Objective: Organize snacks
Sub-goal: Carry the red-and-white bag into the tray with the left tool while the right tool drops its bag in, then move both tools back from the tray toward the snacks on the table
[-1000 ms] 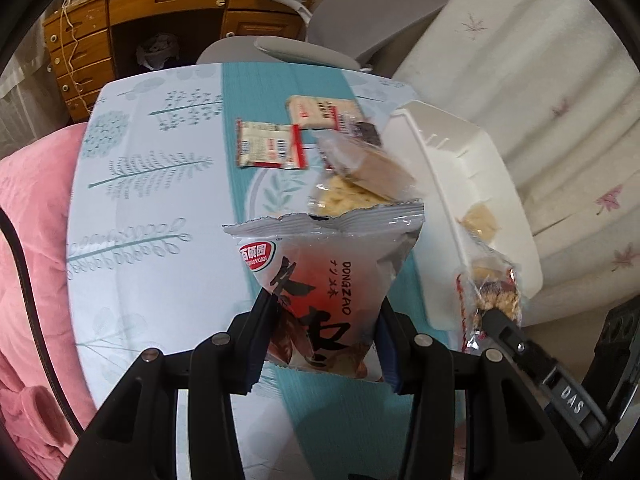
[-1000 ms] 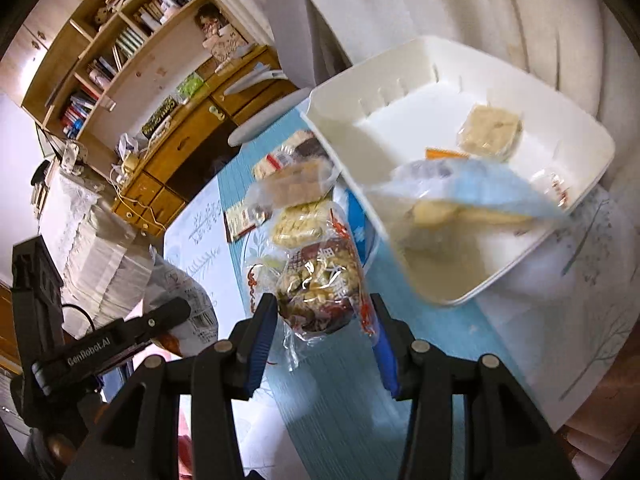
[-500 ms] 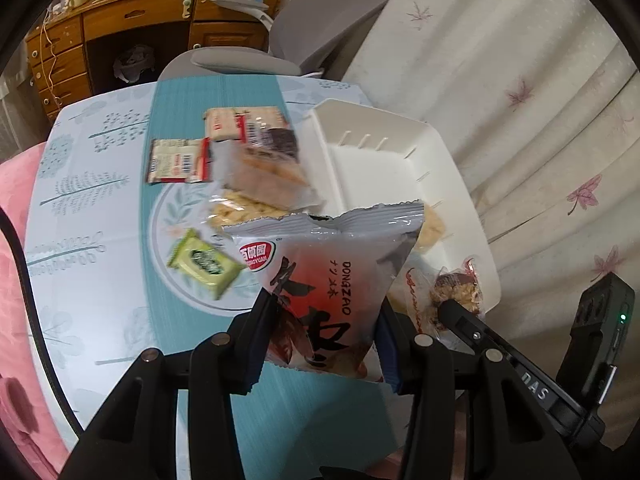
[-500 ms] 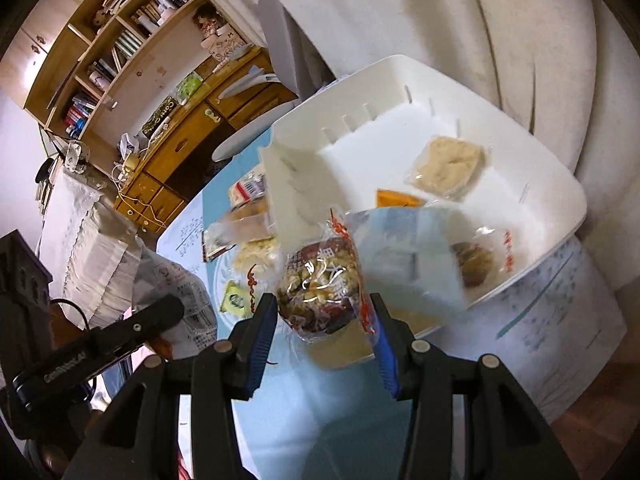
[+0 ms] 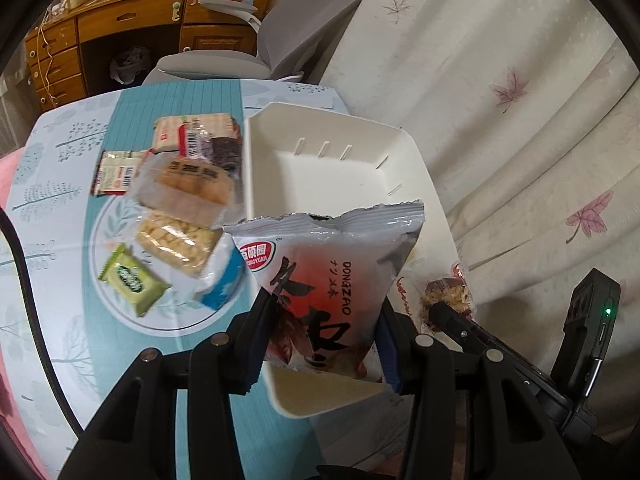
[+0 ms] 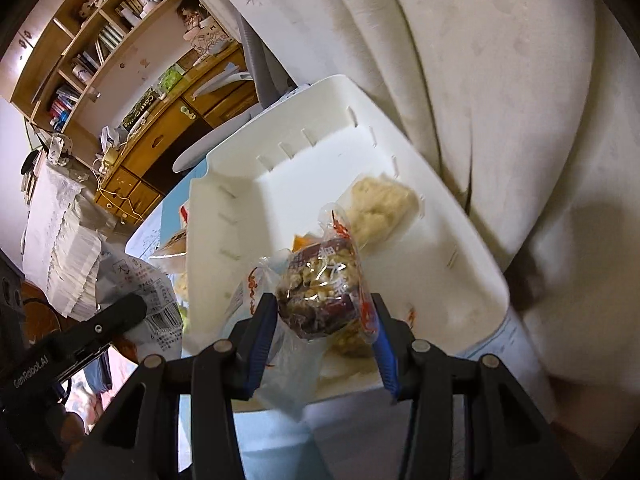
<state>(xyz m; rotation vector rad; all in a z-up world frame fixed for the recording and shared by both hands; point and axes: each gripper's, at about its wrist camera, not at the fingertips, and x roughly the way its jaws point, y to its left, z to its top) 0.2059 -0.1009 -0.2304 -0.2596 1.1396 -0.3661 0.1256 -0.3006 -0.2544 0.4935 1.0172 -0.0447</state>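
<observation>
Snacks: we've got our left gripper [image 5: 324, 344] clamping the silver packet [image 5: 328, 280]; right gripper [image 6: 324, 336] pinching the nut bar [image 6: 324, 292] (both over the white bin [image 6: 400, 152]).

Left gripper [image 5: 324, 344], right gripper [image 6: 326, 330]: jaws seemingly clamped, both loaded.

The left wrist view looks down from above the table's [image 5: 60, 184] near edge, toward a desk [image 5: 132, 28] at the far wall. The right wrist view hangs close over the white tray [image 6: 280, 148], facing the curtain [image 6: 500, 80]. Both take in the tray [image 5: 332, 128] and that desk [image 6: 168, 136].
</observation>
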